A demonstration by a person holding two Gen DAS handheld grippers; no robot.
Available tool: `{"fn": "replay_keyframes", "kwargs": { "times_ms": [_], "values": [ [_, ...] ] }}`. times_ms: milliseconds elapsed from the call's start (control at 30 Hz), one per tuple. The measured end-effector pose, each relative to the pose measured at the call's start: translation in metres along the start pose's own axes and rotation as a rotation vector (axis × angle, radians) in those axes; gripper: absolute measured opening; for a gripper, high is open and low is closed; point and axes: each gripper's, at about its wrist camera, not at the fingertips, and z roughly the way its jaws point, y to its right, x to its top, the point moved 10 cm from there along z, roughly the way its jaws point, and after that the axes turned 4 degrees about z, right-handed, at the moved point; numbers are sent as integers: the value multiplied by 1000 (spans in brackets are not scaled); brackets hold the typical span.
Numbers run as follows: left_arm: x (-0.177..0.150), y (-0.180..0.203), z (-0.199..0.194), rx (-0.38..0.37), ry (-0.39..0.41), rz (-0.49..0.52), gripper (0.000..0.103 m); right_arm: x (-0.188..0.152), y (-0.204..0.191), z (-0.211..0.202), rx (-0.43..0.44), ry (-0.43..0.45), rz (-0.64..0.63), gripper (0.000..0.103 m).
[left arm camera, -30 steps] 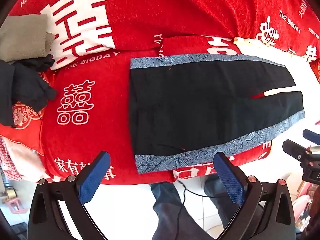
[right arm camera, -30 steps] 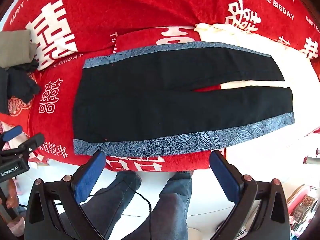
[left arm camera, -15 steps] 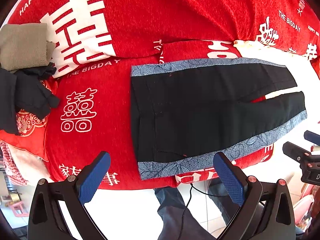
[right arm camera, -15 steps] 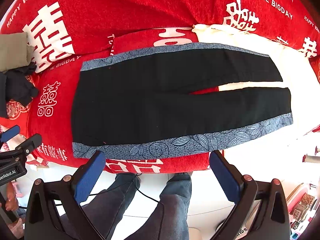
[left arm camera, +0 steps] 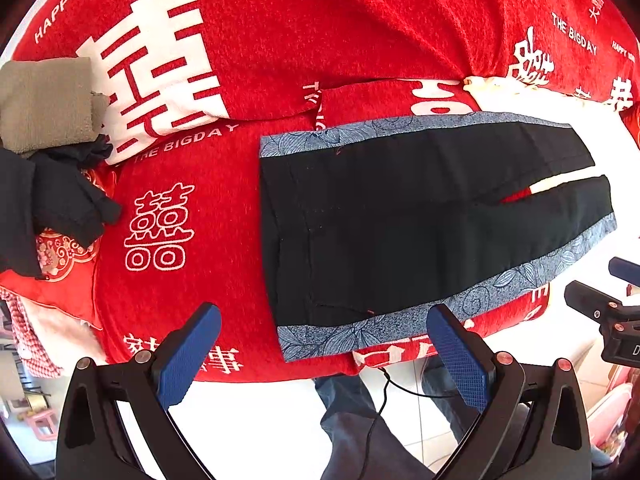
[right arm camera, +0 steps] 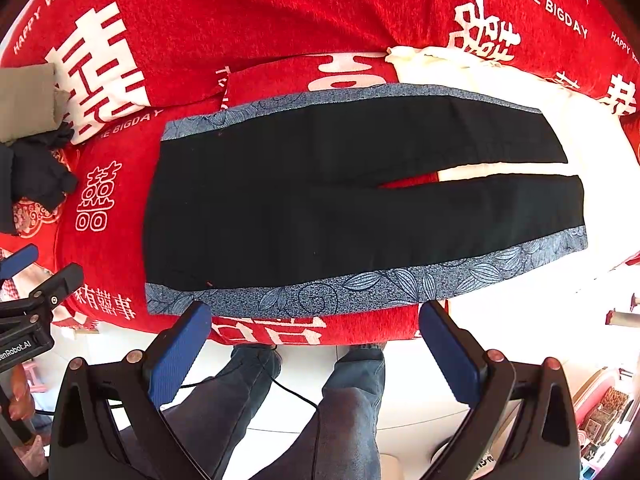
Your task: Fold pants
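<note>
Black pants [right arm camera: 320,204] with blue leaf-print stripes lie flat along the bed's [right arm camera: 248,8] front edge, legs pointing right; both grippers' [left arm camera: 320,344] [right arm camera: 316,340] fingers are wide, holding nothing.

The red blanket [left arm camera: 248,208] carries white print: "THE BIGDAY" [left arm camera: 188,140] left of the pants, "THE BIGDAY" [right arm camera: 552,6] again at upper right, "HAPPY WEDDI…" [right arm camera: 48,4] cut off at upper left, and large Chinese double-happiness characters [left arm camera: 160,228]. The left gripper [right arm camera: 24,308], seen from the right wrist camera, bears a label reading "enRobot.AI" [right arm camera: 14,350], its start cut off.
</note>
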Motion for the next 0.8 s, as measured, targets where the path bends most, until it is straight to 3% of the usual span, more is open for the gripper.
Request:
{"fn": "replay_keyframes", "kwargs": {
  "times_ms": [800],
  "values": [
    [4, 3, 0, 13, -2, 16, 103, -3, 10, -1, -14, 2, 16, 103]
  ]
}}
